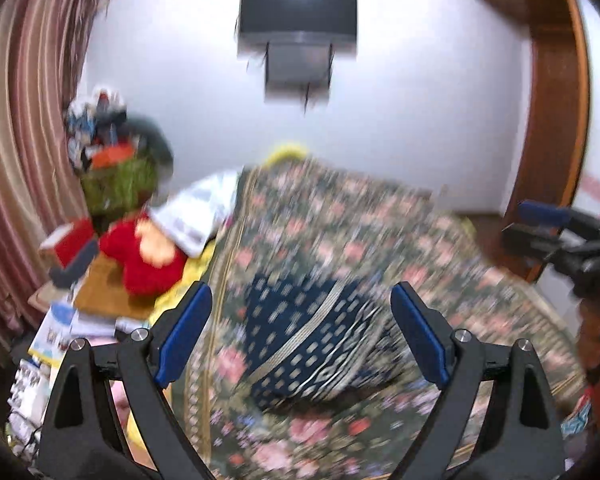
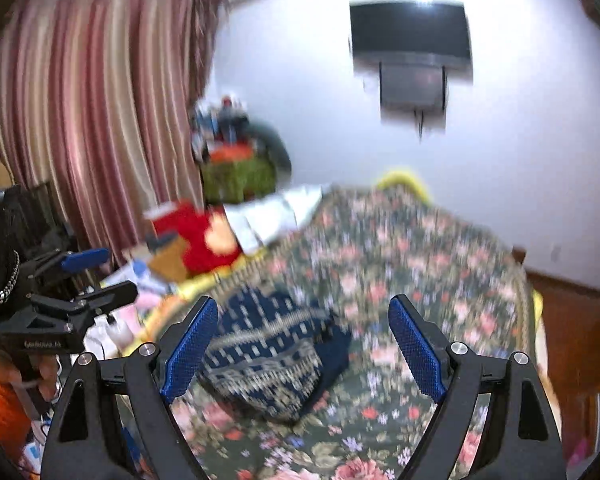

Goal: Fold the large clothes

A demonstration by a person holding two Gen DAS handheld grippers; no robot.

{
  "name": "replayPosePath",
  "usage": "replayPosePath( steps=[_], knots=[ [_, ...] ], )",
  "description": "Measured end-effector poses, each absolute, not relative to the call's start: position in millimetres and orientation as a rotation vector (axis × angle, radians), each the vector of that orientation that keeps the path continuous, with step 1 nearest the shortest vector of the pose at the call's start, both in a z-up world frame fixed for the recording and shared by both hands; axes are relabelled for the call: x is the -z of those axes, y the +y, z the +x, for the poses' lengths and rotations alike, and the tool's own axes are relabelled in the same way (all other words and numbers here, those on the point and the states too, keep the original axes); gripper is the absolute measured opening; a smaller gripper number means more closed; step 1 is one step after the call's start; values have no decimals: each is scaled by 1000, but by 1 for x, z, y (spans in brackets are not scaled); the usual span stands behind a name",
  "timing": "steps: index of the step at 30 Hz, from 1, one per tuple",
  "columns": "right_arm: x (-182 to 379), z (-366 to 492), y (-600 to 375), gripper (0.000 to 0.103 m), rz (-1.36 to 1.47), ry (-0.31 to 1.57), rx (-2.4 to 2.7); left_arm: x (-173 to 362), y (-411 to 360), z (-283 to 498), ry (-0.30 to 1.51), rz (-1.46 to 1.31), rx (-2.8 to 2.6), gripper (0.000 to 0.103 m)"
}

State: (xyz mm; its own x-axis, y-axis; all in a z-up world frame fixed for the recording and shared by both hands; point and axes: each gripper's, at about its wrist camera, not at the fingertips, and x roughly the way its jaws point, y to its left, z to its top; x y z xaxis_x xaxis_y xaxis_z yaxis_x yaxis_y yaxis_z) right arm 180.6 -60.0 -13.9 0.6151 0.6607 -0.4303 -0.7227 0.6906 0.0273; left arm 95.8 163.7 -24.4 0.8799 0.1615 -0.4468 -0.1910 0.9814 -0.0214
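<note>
Floral bedspread (image 1: 340, 232) carries a folded navy garment (image 1: 312, 344), long axis indiscernible through blur; both claws gape empty.

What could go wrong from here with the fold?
1. Both tongs, left and right, are open and empty, clear of the blue garment, which lies bunched on the floral bedspread; a regrasp may catch several layers.
2. Both views are blurred, so edges are hard to find.
3. Clutter by the red plush crowds the left side.

open right tool (image 2: 302, 344), folded navy cloth (image 2: 276, 356)
</note>
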Motion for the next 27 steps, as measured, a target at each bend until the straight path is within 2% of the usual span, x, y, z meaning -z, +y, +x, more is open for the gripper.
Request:
replayPosePath(
  steps=[5,10,14,18,20,27],
  knots=[
    [-13,132,-78,86,-78,307,-829,-14,134,56,297,-65,-195,92],
    [-21,97,-94,87,-5,244,-802,-24,122,21,208,-97,-248,92],
    [-19,79,-96,95,-7,230,-786,-21,116,4,183,-104,-281,92],
    [-14,68,-95,97,-20,229,-765,-20,117,-3,184,-122,-286,92],
    [-13,68,-96,102,-15,239,-752,-19,117,-2,188,-124,-283,92],
    [-10,70,-98,103,-13,260,-739,-16,111,-4,195,-117,-289,92]
  ],
)
